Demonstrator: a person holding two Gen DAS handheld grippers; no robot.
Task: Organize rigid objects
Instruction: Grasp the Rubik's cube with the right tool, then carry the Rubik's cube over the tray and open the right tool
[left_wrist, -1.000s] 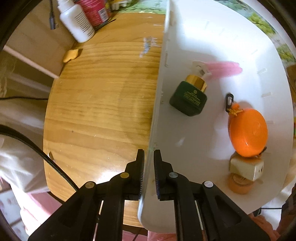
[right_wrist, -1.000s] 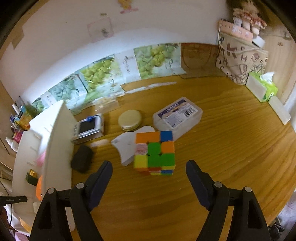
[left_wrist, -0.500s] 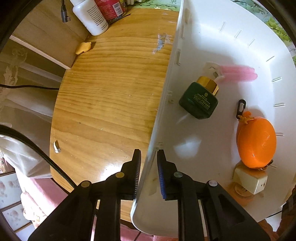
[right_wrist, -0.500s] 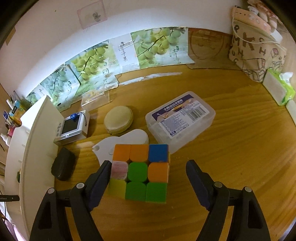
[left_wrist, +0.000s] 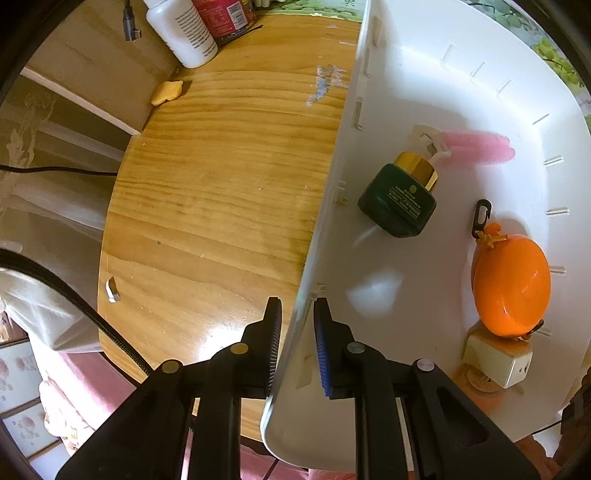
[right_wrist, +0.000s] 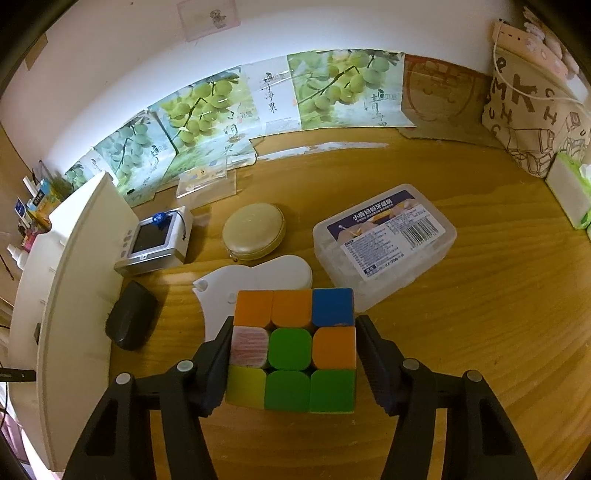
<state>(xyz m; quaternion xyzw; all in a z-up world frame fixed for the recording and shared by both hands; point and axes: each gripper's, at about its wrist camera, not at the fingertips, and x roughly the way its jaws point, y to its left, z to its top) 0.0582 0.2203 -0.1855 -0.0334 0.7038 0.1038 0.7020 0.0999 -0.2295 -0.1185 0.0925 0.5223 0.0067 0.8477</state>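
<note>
My left gripper (left_wrist: 295, 347) is shut on the near wall of a white plastic bin (left_wrist: 424, 74), one finger outside, one inside. The bin holds a dark green bottle with a gold cap (left_wrist: 400, 197), a pink tube (left_wrist: 476, 147), an orange round case (left_wrist: 511, 284) and a cream cube (left_wrist: 496, 358). In the right wrist view my right gripper (right_wrist: 291, 365) has closed on a multicoloured puzzle cube (right_wrist: 293, 349) resting on the wooden table (right_wrist: 480, 332). The bin (right_wrist: 74, 280) stands at the left there.
Behind the cube lie a white flat piece (right_wrist: 255, 284), a clear labelled box (right_wrist: 384, 243), a cream round case (right_wrist: 255, 230), a small silver screen device (right_wrist: 155, 243) and a black pouch (right_wrist: 131, 319). A white bottle (left_wrist: 181, 29) and red can (left_wrist: 221, 14) stand far left.
My right gripper moved forward around the puzzle cube and its fingers closed onto the cube's sides. My left gripper kept its hold on the bin wall and shifted slightly.
</note>
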